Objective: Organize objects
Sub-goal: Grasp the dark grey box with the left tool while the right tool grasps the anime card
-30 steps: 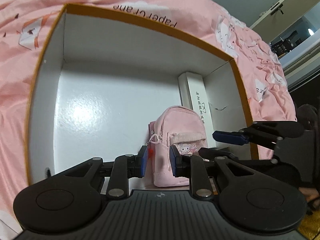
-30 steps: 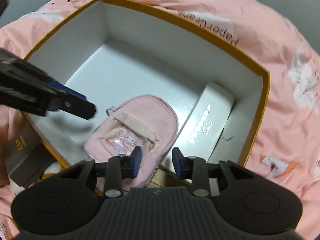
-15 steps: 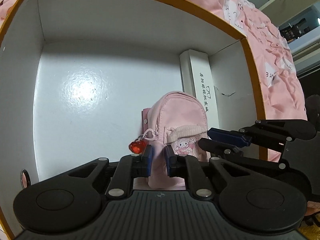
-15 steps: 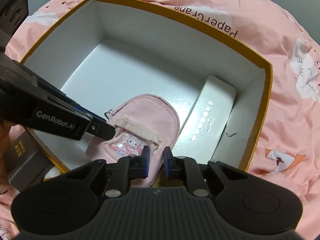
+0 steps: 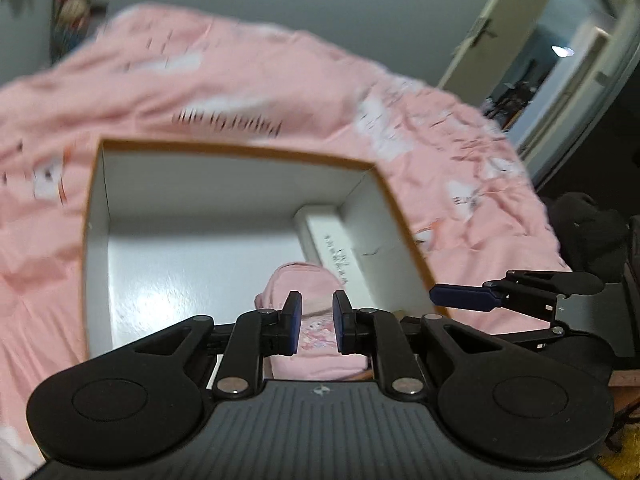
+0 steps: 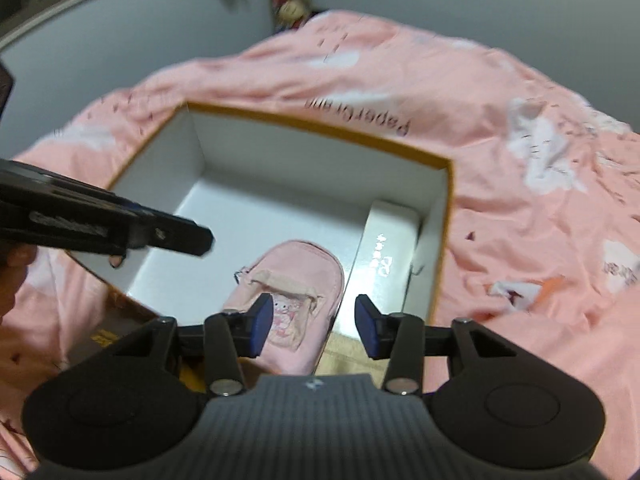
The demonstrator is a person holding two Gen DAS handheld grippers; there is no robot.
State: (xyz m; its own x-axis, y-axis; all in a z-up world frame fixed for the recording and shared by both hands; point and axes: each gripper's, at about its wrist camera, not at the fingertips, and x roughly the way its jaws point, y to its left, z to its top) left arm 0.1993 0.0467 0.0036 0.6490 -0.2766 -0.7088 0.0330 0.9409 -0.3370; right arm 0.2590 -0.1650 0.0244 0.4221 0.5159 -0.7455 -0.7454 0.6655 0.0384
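Viewing both wrist cameras, I am looking down into the open box point(image 5: 224, 148), an orange-rimmed carton with white walls that is resting on a pink printed bedspread point(image 6: 520, 208). Lying on the box floor toward its right side is the small pink backpack point(image 6: 296, 276), face up, with its cartoon patch showing. Just beside it, along the right wall, a long white case point(image 6: 390, 248) is lying flat; the two appear to be touching or nearly so, though blur is keeping me from saying which.

I am holding the left gripper point(image 5: 316, 324) above the near edge of the box with its jaws having just been opening a little; a narrow gap is showing between the pads and nothing is pinched in it, the backpack merely appearing behind them. I am holding the right gripper point(image 6: 314, 328) likewise clear of the bag, its jaws having just been opening to a wider spread, and they too are empty.

As for progress, I am judging that two items are already stowed and both tools are released. Outside the near left corner of the box, a dark item with yellow lettering point(image 6: 100, 336) is partly showing; I am guessing it may be what is left to collect, but I cannot identify it.
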